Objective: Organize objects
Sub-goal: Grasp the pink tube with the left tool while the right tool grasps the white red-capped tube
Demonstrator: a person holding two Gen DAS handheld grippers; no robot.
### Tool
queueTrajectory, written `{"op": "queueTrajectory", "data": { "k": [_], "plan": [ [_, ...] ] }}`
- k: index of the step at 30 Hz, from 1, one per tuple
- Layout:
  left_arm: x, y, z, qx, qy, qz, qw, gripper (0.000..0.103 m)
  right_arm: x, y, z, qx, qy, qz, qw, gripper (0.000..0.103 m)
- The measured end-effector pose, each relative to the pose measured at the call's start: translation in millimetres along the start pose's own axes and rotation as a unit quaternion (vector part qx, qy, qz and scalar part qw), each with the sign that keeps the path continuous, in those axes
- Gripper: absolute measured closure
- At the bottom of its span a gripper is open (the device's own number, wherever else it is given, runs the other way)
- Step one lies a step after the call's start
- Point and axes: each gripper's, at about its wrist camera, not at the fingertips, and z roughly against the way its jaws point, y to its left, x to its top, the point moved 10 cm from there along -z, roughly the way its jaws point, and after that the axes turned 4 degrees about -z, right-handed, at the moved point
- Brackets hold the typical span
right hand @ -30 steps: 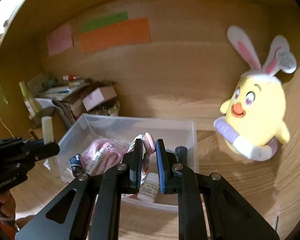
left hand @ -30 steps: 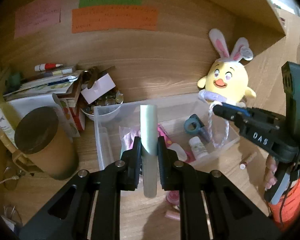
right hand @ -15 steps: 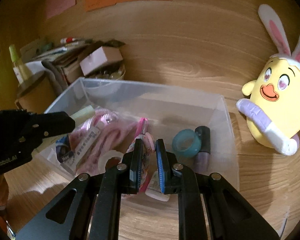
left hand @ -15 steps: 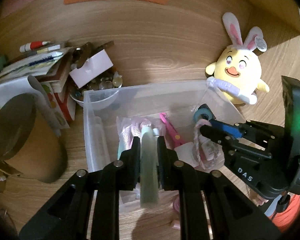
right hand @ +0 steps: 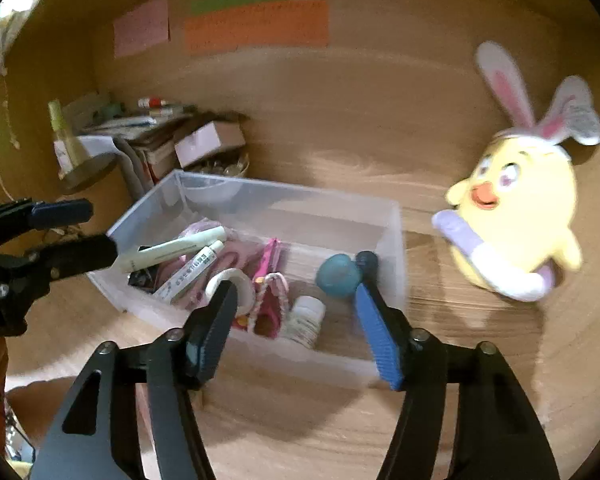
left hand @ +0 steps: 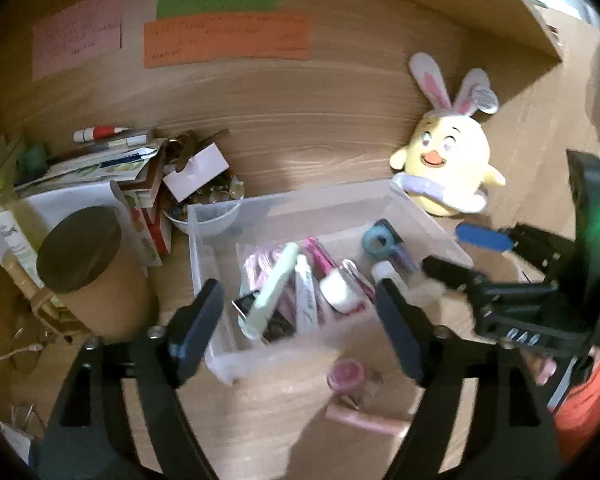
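Clear plastic bin [left hand: 204, 240] sits mid-desk and holds the sorted things: pale green pen [left hand: 272, 288] lying slantwise over pink packets, white tube [right hand: 188, 272] beside it, tape roll [right hand: 230, 280], braided pink-white cord [right hand: 272, 284], small white bottle [right hand: 306, 318], teal ring [right hand: 336, 276].

Left gripper [left hand: 300, 312] has its jaws opening, nothing between them; the pen lies loose in the bin below. Right gripper [right hand: 296, 320] likewise opening, empty; the cord rests in the bin just past its tips.

Around: yellow bunny-eared plush [left hand: 446, 172] at 2 o'clock of the bin, touching its corner in the left view. Brown cylinder [left hand: 88, 268] at 9 o'clock. Cluttered pile of boxes and papers [left hand: 112, 164] at 10 o'clock. Coloured paper notes [left hand: 224, 36] on the back panel.

Pink round item [left hand: 346, 376] at 6 o'clock outside the bin, blurred. Right view smeared; labels unreadable.
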Motion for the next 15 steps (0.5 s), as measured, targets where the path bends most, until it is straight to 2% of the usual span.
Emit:
{"op": "queueTrajectory", "data": {
  "k": [4, 7, 10, 15],
  "plan": [
    [-16, -10, 9, -0.001, 0.003, -0.011, 0.9999, 0.012, -8, -17, 32, -0.02, -0.022, -0.001, 1.0, 0.029],
    [-35, -17, 8, -0.007, 0.017, -0.014, 0.9997, 0.006, -21, -37, 42, -0.043, -0.022, -0.019, 0.999, 0.02],
    [-59, -28, -1, -0.017, 0.045, -0.028, 0.9984, 0.006, -46, -60, 42, -0.062, -0.002, -0.042, 0.997, 0.018],
    [-94, -42, -18, -0.038, 0.095, -0.046, 0.9937, 0.006, -92, -91, 25, -0.089, 0.059, -0.067, 0.992, 0.016]
  ]
}}
